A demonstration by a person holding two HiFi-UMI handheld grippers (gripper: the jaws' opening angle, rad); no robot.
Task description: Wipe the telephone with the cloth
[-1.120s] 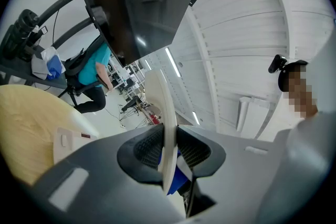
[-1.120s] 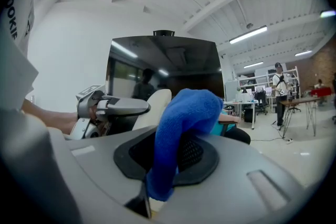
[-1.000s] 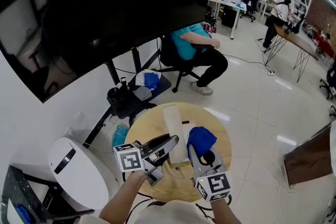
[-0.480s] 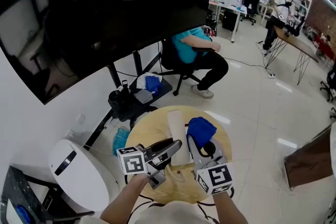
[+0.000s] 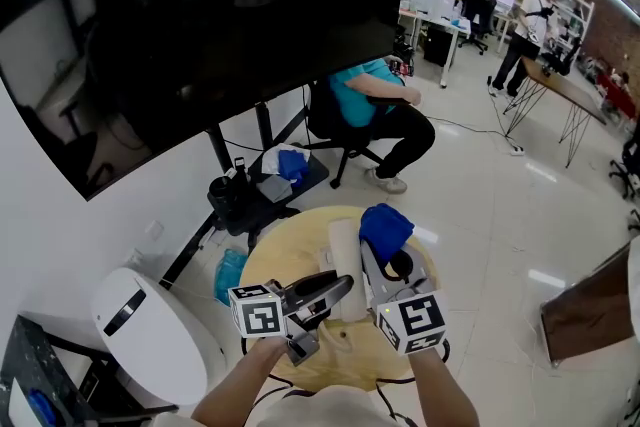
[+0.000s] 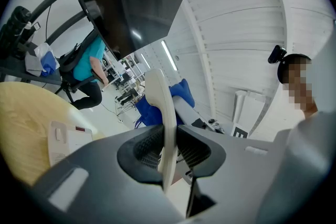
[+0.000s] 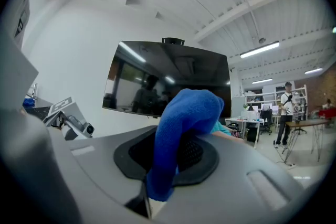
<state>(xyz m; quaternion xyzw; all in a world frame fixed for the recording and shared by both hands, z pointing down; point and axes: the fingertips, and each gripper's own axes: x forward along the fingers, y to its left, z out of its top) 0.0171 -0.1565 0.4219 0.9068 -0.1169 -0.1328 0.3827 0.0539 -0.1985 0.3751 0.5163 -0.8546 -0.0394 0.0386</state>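
Note:
Over the round wooden table, my left gripper is shut on the white telephone handset, which it holds on edge. The handset stands upright between the pads of the left gripper in the left gripper view. My right gripper is shut on a blue cloth that hangs beside the handset's far end, on its right. The cloth bulges out of the right gripper. The blue cloth shows just behind the handset. The telephone base lies on the table.
A large dark screen on a black stand rises behind the table. A white rounded bin stands at the left. A person sits on an office chair beyond. Shiny white floor lies to the right.
The right gripper has carried the blue cloth upward and farther along the handset toward its far end. The left gripper and the handset have barely moved.

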